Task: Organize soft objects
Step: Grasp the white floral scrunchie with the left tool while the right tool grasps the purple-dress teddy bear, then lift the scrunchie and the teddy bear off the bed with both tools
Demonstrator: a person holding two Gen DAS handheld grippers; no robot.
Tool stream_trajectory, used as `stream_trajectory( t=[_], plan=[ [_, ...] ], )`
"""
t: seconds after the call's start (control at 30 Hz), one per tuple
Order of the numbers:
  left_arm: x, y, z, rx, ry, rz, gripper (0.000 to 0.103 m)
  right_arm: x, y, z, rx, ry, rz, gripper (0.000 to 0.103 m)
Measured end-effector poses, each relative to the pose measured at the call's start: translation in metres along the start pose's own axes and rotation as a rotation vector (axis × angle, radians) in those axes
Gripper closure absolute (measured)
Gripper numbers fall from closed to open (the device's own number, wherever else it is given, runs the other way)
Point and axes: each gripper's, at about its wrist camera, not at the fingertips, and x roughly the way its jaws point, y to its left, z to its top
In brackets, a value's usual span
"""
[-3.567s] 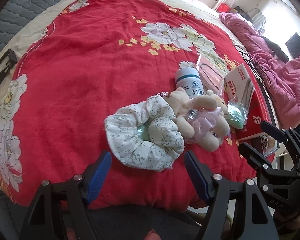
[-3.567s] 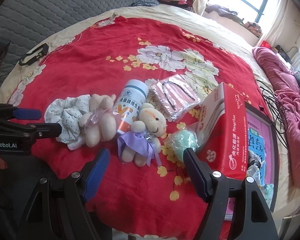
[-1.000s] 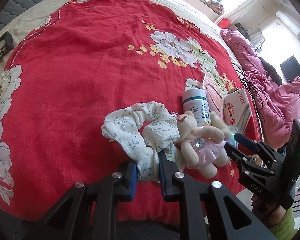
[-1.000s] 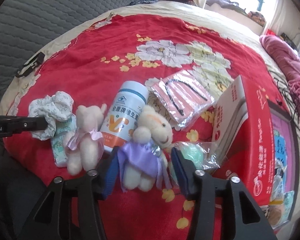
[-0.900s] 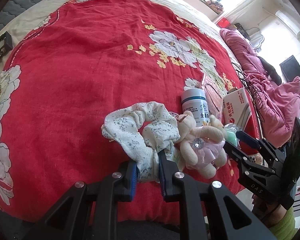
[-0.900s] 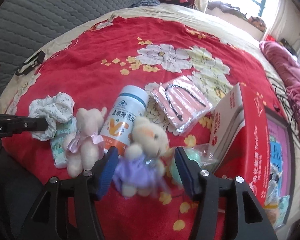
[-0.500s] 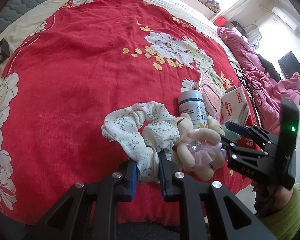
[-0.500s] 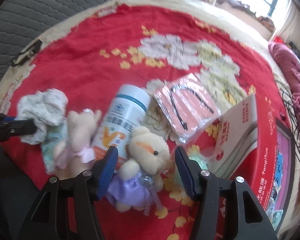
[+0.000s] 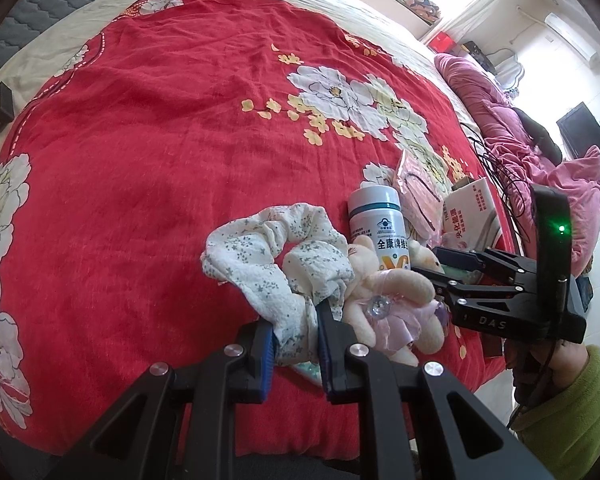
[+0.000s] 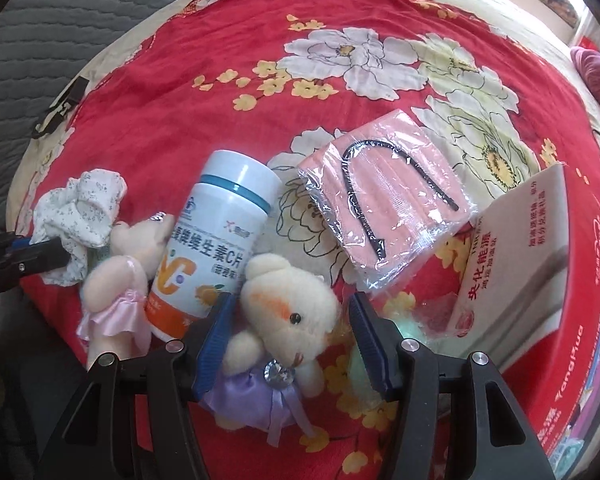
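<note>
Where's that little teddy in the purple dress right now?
In the right wrist view, the teddy in the purple dress lies low and centre on the red bedspread, between the closing right claw fingers, just right of the vitamin bottle.

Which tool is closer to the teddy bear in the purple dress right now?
Right. The right tool straddles the purple-dressed bear, its jaws closing around the head. The left tool is clamped on the floral scrunchie, beyond the pink-dressed bear.

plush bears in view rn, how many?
2. The cream plush bear in a purple dress lies between the closing right claw's blue pads. The cream plush bear in a pink dress lies left of the white vitamin bottle. None look hidden.
</note>
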Motion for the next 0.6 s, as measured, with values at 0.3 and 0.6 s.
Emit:
stream_trajectory(
  t=[0.3, 0.6],
  plan=[
    [0.001, -0.004, 0.005, 0.007, -0.007, 0.008, 0.084, -0.006, 0.01, -0.001, -0.056, -0.036, -0.046, 0.06],
    [-0.014, -0.019, 0.009, 0.029, -0.042, -0.003, 0.084, -0.056, 0.002, -0.007, 0.03, -0.201, 0.035, 0.061]
  ],
)
